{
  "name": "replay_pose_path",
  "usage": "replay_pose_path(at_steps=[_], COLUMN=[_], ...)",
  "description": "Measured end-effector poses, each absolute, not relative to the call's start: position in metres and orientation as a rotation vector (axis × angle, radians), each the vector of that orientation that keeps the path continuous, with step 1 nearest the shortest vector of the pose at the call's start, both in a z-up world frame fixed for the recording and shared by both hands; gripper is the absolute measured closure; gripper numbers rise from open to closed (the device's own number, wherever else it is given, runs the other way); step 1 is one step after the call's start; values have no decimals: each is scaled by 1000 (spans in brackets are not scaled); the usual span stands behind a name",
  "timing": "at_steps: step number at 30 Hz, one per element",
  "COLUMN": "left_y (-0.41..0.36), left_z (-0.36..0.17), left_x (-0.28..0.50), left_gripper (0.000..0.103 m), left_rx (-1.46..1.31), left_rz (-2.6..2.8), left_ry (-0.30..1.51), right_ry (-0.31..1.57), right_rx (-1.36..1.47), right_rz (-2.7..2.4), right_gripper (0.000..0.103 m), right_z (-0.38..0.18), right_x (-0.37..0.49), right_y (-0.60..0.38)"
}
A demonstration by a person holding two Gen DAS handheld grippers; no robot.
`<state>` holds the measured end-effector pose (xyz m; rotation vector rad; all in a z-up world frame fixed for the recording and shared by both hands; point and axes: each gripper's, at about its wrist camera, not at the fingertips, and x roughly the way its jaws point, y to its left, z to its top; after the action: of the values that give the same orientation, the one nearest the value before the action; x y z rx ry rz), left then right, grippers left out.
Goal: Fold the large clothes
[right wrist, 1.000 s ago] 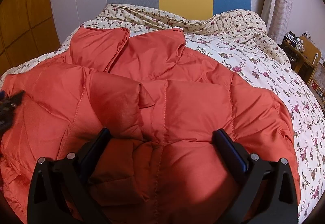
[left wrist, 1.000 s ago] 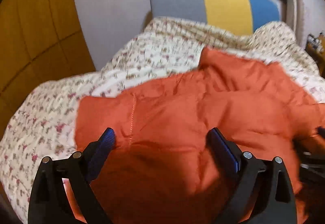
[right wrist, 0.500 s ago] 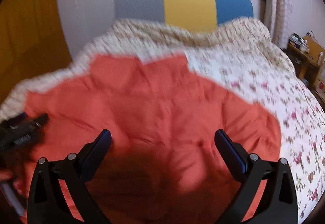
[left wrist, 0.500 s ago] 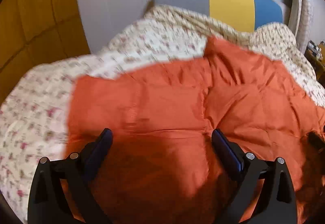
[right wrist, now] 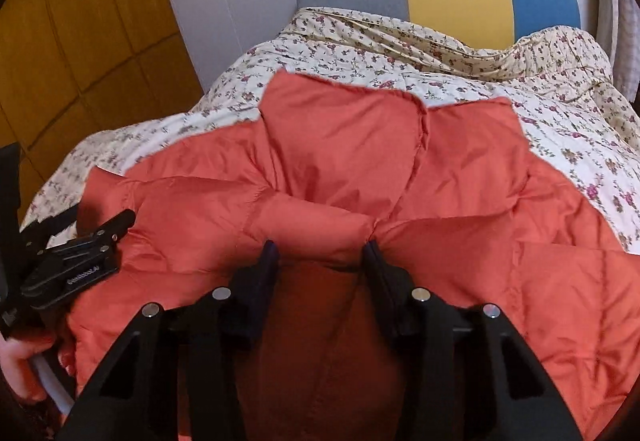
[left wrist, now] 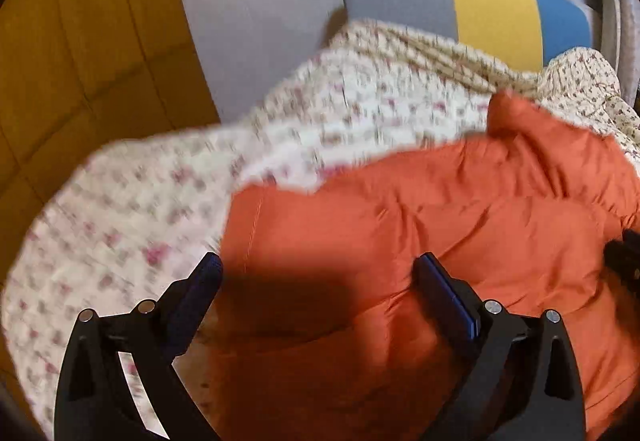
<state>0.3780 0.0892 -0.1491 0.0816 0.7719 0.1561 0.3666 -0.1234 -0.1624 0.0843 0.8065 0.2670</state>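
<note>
Right wrist: floral bedspread [right wrist: 560, 145] beneath jacket [right wrist: 480, 241].

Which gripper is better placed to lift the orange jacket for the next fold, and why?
Probably the right gripper: its jaws pinch a puffed ridge of the orange jacket. The left gripper stands wide open at the jacket's edge, gripping nothing.

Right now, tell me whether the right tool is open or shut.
Shut on the orange jacket: the right tool has its fingers drawn in, pinching a puffy ridge of fabric between them.
</note>
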Motion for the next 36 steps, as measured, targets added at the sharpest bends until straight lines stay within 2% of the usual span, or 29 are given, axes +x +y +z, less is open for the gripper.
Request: replay_pose_path(at_steps=[7,11,13,14,15,24,36], left_y=[115,110,108,109,110,115,123], left_z=[-168,-166,-162,-159,-156,-131,-146], left_x=[395,387,378,373,366,281,177], left_gripper=[3,3,3,3,3,3,3], left_rx=[-101,-80,-71,-71,-75,-107,-77], left_rz=[72,95,112,124,132,83,52], left_ry=[861,854,854,859,859,803,819], right_ry=[785,774,775,770,760,779,824], right_rx=[63,50,33,23,6,-20,80], right_rz=[258,254,261,265,263,204,175], right_gripper=[59,57,46,34,28,28,26], right_z=[-178,-176,-171,-168,-164,-143,-137], right_x=[371,364,357,352,345,281,185], right_y=[-120,-119,-117,-117,-115,-125,-173])
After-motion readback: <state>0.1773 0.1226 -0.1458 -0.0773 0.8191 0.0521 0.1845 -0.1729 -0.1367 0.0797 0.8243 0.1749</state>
